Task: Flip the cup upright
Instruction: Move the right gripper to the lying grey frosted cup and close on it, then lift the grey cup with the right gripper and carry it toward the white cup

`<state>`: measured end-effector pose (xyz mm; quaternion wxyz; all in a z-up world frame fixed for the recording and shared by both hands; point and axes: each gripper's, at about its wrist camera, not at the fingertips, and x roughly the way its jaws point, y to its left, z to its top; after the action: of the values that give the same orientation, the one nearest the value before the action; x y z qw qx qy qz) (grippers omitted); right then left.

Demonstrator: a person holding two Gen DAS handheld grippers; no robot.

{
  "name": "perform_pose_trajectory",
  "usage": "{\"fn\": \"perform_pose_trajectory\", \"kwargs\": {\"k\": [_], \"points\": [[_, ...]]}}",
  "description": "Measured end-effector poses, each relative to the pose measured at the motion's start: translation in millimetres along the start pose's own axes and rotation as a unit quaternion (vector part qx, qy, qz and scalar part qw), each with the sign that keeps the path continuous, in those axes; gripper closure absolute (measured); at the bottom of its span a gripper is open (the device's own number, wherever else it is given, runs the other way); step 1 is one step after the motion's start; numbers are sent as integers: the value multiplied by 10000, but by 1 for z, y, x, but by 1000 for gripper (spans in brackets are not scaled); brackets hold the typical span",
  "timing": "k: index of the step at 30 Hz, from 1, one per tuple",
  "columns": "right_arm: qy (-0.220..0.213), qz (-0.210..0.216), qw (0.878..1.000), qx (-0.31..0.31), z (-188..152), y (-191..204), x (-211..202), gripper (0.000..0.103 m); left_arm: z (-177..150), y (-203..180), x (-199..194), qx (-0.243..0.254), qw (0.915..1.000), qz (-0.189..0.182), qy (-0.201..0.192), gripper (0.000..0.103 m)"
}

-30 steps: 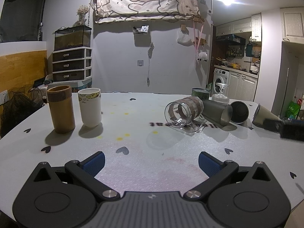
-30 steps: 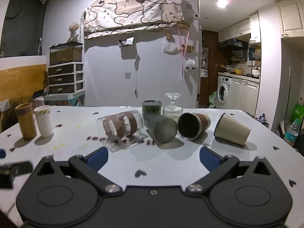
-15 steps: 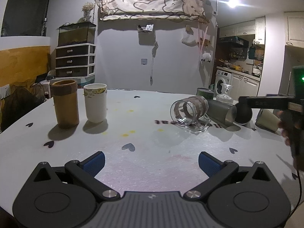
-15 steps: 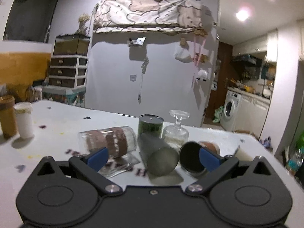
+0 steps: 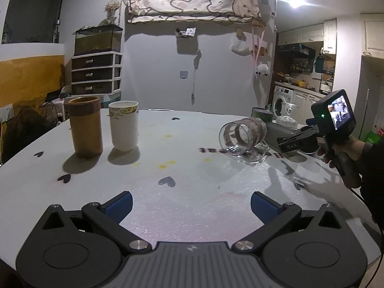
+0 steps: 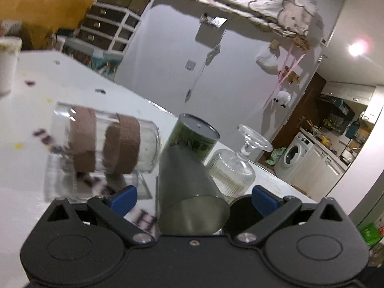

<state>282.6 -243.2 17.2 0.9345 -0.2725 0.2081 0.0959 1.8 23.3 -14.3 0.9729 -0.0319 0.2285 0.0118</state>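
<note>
Cup (image 6: pixel 189 192), grey metal, lies on its side btwn wide-open, empty right gripper (image 6: pixel 193 198) pads; likely light, stiff, slick, so grip mid-body; left gripper (image 5: pixel 190 204) open, idle.

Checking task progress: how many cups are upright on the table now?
2: the brown cup and the white cup beside it, at the table's left. The glass cup and grey metal cup lie sideways; others may be hidden behind the right gripper.

Left claw (image 5: pixel 191 205) spread wide above the table (image 5: pixel 192 180); glass cup (image 5: pixel 243 135) on its side; right claw (image 5: pixel 297 141) beside it.
</note>
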Motion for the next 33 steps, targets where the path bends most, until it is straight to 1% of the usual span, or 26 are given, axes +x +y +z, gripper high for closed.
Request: {"fn": "perform_pose_trajectory", "kwargs": {"k": [5,8,9,10,11,15,20,27,30,33], "points": [[194,-269,9987,-390,2,9,19,1,-3,9,2,-108,9999,49,69,0],[294,-338,9972,-595,-3,15,23,10,-3,13,2,-140,9999,80,60,0],[319,-352,9967,-665,-4,17,23,15,-3,15,2,-161,9998,90,65,0],[339,-336,9963,-718,-5,18,23,24,-3,15,2,-179,9998,95,70,0],[374,-270,9961,-747,-6,19,22,27,-3,16,2,-189,9998,91,74,0],[429,-376,9943,-896,-5,23,14,27,-3,14,1,-183,9998,56,87,0],[316,-338,9947,-916,-14,26,-24,28,-4,10,2,-183,9998,-7,114,0],[-20,-102,9954,-951,-45,33,-102,28,-4,-2,6,-106,9997,-165,171,0],[-176,42,9967,-787,-56,36,-130,28,-4,-7,7,-61,9996,-199,189,0],[-344,172,9981,-489,-63,41,-156,28,-5,-12,8,-10,9995,-242,207,0]]}}
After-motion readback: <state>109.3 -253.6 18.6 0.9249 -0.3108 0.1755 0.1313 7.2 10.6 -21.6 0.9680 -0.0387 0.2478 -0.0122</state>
